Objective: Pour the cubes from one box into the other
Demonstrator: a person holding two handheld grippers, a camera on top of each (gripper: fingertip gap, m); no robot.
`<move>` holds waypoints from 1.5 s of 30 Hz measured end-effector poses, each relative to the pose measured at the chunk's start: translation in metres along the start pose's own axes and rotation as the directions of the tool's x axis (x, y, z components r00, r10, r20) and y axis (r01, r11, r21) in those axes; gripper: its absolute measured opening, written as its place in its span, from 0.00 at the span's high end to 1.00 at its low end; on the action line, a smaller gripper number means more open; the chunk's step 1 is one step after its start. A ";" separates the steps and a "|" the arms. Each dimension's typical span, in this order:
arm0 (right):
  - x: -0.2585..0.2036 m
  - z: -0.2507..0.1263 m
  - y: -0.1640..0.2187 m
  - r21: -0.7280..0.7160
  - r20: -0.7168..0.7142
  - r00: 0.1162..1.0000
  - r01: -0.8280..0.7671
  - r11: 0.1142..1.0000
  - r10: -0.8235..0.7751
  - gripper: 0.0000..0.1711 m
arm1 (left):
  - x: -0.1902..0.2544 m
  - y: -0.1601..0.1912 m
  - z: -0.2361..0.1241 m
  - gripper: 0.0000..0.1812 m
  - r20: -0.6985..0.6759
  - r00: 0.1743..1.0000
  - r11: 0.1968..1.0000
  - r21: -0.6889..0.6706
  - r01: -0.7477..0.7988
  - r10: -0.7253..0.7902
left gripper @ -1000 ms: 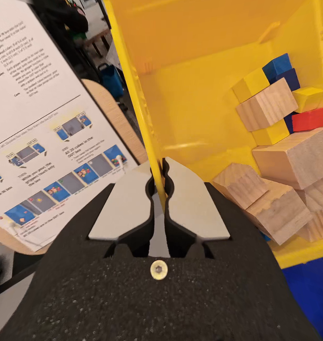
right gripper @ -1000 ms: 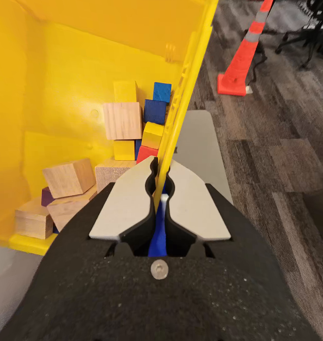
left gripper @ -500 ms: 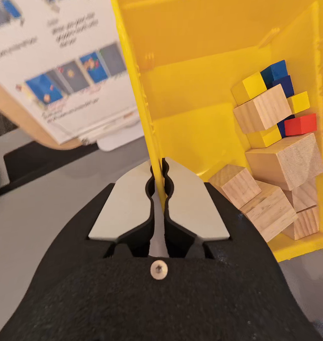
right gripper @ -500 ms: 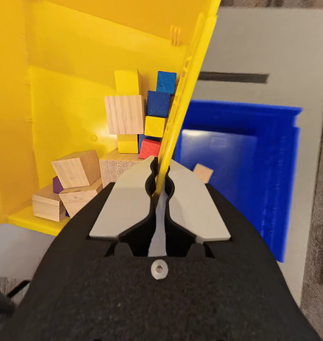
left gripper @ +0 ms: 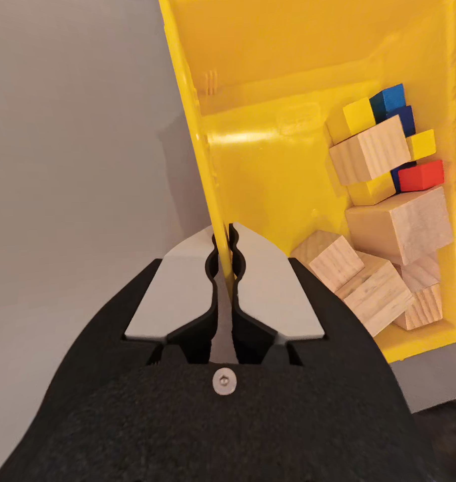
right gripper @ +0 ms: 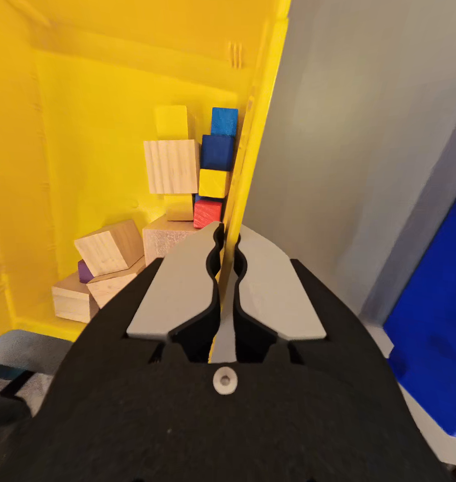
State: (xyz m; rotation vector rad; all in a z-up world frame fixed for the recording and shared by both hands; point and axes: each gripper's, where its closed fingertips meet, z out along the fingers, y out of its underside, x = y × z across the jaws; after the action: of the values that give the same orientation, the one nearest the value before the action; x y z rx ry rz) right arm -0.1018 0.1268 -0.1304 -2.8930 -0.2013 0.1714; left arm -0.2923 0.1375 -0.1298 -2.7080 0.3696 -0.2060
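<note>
Left wrist view: yellow box (left gripper: 273,169) (tilted) holds piled wooden, coloured cubes (left gripper: 393,208).

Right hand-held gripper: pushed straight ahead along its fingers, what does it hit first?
The right hand-held gripper is already shut on the yellow box wall, so it would slide along that wall; beyond looks like grey table, though depth is unclear.

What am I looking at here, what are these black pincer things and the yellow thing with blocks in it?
Each picture comes from a camera mounted on a hand-held gripping tool, looking along its two fingers. A person holds one in each hand. The left tool pinches one side wall of a yellow box; the right tool pinches the opposite wall. Inside, wooden and coloured cubes are piled in one corner. A blue box sits on the grey table to the right.
</note>
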 end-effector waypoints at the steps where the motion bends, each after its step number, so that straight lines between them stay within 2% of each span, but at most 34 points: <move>1: -0.001 0.000 -0.001 0.000 -0.012 1.000 0.015 1.000 -0.015 0.97 | -0.001 0.001 0.003 0.97 -0.016 1.000 1.000 -0.007 0.021 -0.021; 4: 0.002 0.003 -0.005 -0.006 -0.068 0.994 0.080 0.997 -0.080 0.94 | -0.004 -0.003 0.006 0.97 -0.023 0.999 0.999 -0.033 0.038 -0.039; 6: 0.003 0.010 0.002 -0.074 -0.070 0.989 0.124 0.989 -0.130 0.84 | -0.004 -0.003 0.009 0.97 -0.013 1.000 0.997 -0.077 0.016 -0.017; 7: 0.003 0.014 0.006 -0.102 -0.053 0.990 0.127 0.987 -0.133 0.85 | -0.004 -0.002 0.011 0.97 -0.008 1.000 0.996 -0.093 0.010 -0.011; 10: 0.001 0.016 0.001 -0.058 -0.023 0.996 0.089 0.994 -0.090 0.88 | -0.004 0.002 0.018 0.97 -0.007 1.000 0.993 -0.113 0.026 -0.027; 13: 0.001 0.016 0.001 -0.060 -0.005 0.997 0.077 0.995 -0.078 0.96 | -0.004 0.003 0.019 0.97 -0.011 1.000 0.993 -0.115 0.011 -0.012; 17: 0.000 0.014 0.003 -0.086 -0.016 0.998 0.056 0.995 -0.058 0.97 | -0.002 0.005 0.015 0.97 -0.012 1.000 0.989 -0.147 -0.030 0.029; 19: 0.001 0.002 -0.007 -0.041 -0.008 0.998 0.065 0.997 -0.065 0.97 | -0.001 -0.007 0.007 0.97 -0.013 1.000 0.996 -0.090 -0.025 0.024; 22: 0.015 -0.037 -0.033 0.098 -0.043 0.994 0.100 0.990 -0.096 0.98 | 0.011 -0.044 -0.021 0.98 -0.021 1.000 0.998 0.061 -0.010 0.012; 25: 0.048 -0.091 -0.059 0.221 -0.106 0.990 0.118 0.968 -0.097 0.98 | 0.046 -0.085 -0.053 0.97 -0.009 0.998 0.986 0.154 -0.059 0.061; 29: 0.110 -0.145 -0.076 0.261 -0.103 0.994 0.069 0.963 -0.043 0.98 | 0.108 -0.141 -0.081 0.97 -0.007 0.991 0.971 0.201 -0.128 0.132; 34: 0.199 -0.195 -0.088 0.311 -0.125 0.992 0.023 0.950 0.017 0.98 | 0.192 -0.216 -0.092 0.98 -0.042 0.981 0.958 0.229 -0.174 0.188; 36: 0.236 -0.205 -0.094 0.355 -0.100 0.994 -0.014 0.935 0.053 0.97 | 0.226 -0.242 -0.092 0.98 -0.036 0.972 0.943 0.253 -0.218 0.234; 39: 0.284 -0.206 -0.105 0.472 -0.070 0.995 -0.023 0.881 0.064 0.98 | 0.266 -0.276 -0.088 0.98 0.068 0.944 0.888 0.324 -0.326 0.322; 43: 0.330 -0.201 -0.116 0.677 0.014 0.995 -0.083 0.731 0.099 0.98 | 0.310 -0.314 -0.091 0.98 0.224 0.886 0.769 0.439 -0.464 0.406; 45: 0.349 -0.202 -0.121 0.765 0.028 0.992 -0.102 0.636 0.125 0.98 | 0.331 -0.330 -0.098 0.98 0.325 0.844 0.686 0.493 -0.535 0.426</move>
State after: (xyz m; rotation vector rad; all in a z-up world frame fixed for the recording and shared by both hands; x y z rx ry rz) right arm 0.2530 0.2502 0.0594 -2.0355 0.0631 0.1815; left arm 0.0789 0.2997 0.1224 -1.9280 0.8105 0.0855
